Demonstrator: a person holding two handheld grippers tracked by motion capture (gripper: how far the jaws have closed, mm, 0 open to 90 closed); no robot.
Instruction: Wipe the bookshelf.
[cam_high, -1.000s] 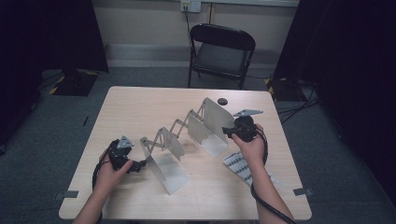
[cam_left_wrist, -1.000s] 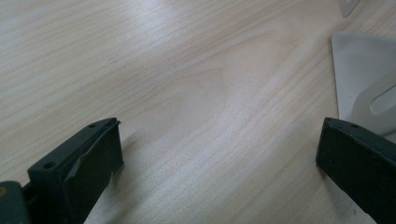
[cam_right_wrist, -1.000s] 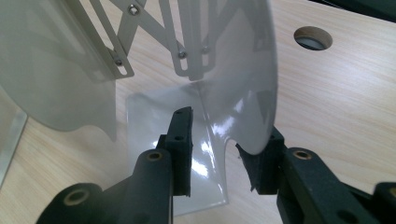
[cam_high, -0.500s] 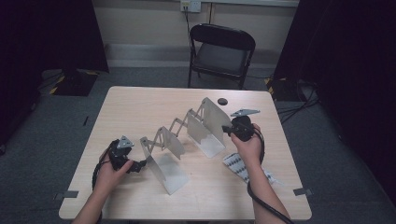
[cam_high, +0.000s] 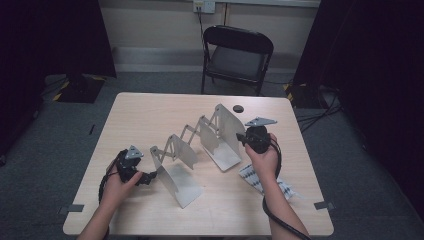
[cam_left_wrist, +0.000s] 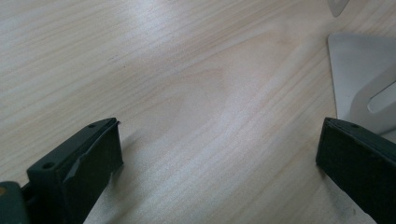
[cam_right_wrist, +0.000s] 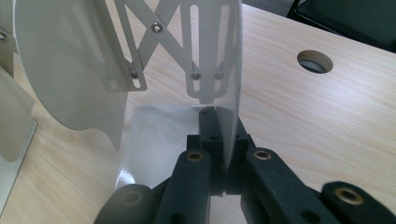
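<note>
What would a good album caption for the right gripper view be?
Right claw clamped on the end plate of an expanding metal book rack.

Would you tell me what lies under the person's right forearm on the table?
A striped flat packet lies on the table beneath the right forearm, its ends sticking out on both sides. Its middle is covered by the arm, so I cannot tell what it is.

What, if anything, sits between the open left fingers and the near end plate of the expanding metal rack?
Nothing visible does. In the left gripper view, bare table lies between the spread fingers, and the rack plate's foot sits by the right one. The left gripper is beside that plate. The right gripper already clamps the far plate.
</note>
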